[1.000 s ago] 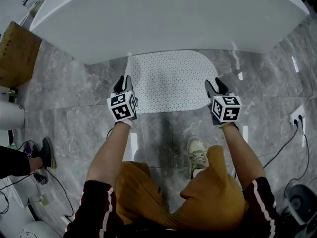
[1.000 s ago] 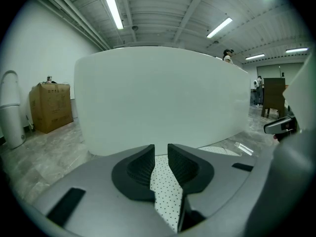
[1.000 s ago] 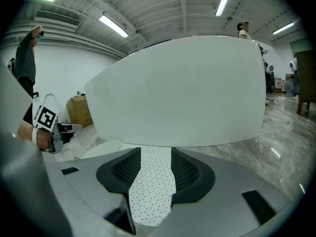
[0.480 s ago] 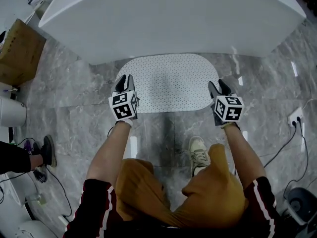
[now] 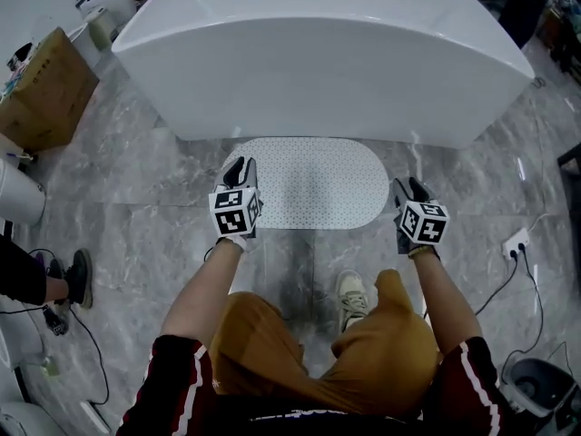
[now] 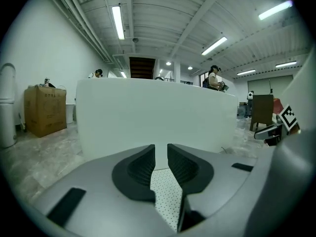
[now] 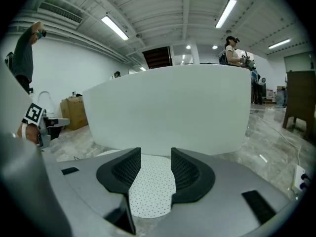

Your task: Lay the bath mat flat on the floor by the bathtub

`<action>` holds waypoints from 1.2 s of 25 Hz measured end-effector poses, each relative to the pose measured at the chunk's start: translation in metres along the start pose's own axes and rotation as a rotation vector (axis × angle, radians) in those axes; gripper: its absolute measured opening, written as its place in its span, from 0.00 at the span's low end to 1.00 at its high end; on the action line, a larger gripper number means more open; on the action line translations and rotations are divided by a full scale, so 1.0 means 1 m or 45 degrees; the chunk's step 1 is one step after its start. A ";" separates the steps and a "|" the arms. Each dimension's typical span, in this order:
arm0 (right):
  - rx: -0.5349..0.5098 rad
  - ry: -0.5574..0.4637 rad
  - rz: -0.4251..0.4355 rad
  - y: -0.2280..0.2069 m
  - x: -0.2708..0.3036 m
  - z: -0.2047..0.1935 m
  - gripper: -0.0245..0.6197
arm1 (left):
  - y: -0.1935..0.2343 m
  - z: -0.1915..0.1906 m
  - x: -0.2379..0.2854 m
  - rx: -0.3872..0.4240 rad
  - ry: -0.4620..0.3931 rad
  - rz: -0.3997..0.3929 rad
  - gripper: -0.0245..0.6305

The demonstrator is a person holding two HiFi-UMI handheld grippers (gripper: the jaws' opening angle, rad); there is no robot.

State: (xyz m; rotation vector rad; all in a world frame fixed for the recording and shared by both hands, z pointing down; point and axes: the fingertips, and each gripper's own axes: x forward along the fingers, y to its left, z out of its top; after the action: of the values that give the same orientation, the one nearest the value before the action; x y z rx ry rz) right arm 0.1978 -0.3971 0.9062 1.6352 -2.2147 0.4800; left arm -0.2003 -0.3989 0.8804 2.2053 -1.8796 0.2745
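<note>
Bath mat point(image 5: 309, 183) lies spread and flat on the marble floor point(image 5: 136, 180), long side parallel to the white bathtub point(image 5: 318, 62) and just beside its near wall; no fold or lifted corner shows from the head view. Left hand-held gripper point(image 5: 238, 169) sits at the mat's left end, right hand-held gripper point(image 5: 408, 189) just off its right end, one per end as suits spreading a wide sheet evenly. Left gripper view: jaws a narrow gap apart, nothing between them, dotted mat visible on the floor beyond. Right gripper view: jaws spread wider, also empty, mat's rounded end beyond them. Both point toward the tub. Judgement: mat looks released and placement essentially done; only a small squaring nudge might remain. Person's shoe point(image 5: 349, 293) stands on the floor near the mat's near edge, not on it.
</note>
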 end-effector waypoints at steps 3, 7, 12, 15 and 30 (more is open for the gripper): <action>0.026 -0.026 -0.042 -0.002 -0.012 0.026 0.35 | 0.003 0.022 -0.015 -0.010 -0.027 -0.012 0.18; 0.031 -0.085 -0.038 0.016 -0.033 0.073 0.35 | 0.002 0.062 -0.040 0.013 -0.089 -0.047 0.18; -0.006 -0.165 0.007 0.051 -0.054 0.145 0.35 | -0.016 0.107 -0.063 0.049 -0.124 -0.134 0.18; -0.042 -0.183 0.023 0.074 -0.063 0.172 0.35 | -0.015 0.127 -0.080 0.029 -0.164 -0.149 0.18; 0.048 -0.225 0.141 0.151 -0.112 0.212 0.33 | -0.028 0.225 -0.152 0.005 -0.344 -0.242 0.18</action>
State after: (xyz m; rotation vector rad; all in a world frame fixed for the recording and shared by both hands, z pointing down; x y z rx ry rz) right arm 0.0684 -0.3587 0.6573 1.6365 -2.4492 0.4229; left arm -0.1986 -0.3173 0.6197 2.5077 -1.7728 -0.0570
